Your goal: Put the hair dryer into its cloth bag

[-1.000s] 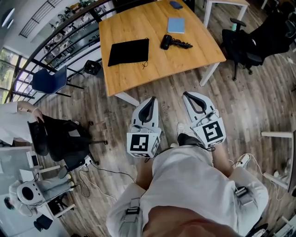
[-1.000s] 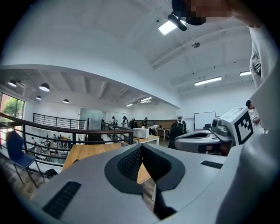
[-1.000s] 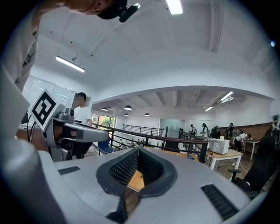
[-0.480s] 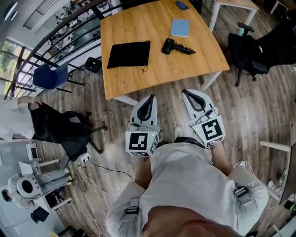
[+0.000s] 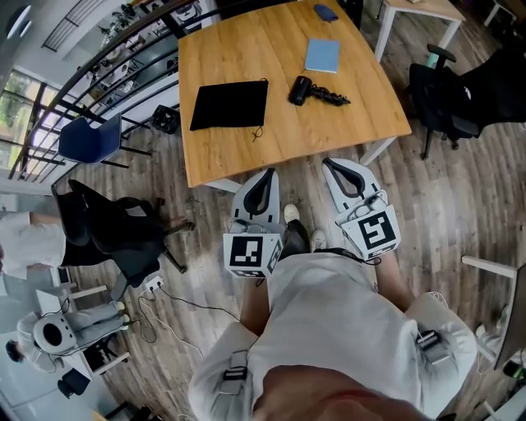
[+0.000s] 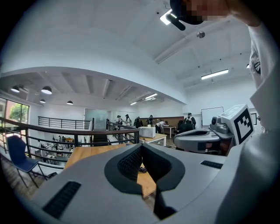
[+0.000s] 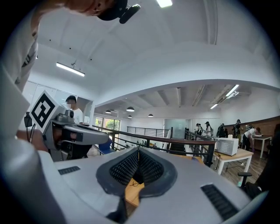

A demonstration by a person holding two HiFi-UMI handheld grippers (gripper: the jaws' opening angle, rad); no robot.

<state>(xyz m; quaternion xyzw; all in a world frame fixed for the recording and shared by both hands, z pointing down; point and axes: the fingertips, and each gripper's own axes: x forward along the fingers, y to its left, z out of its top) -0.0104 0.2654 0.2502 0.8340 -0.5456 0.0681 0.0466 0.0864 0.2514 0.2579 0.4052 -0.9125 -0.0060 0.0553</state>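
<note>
Hairdryer, cloth bag, left hand-held gripper closed empty, right hand-held gripper closed empty

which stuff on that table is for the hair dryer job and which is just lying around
For the job:
- hair dryer
- black cloth bag, lying flat to the dryer's left

Just lying about:
- blue notebook
- small dark blue object at the far edge of the wooden table
</note>
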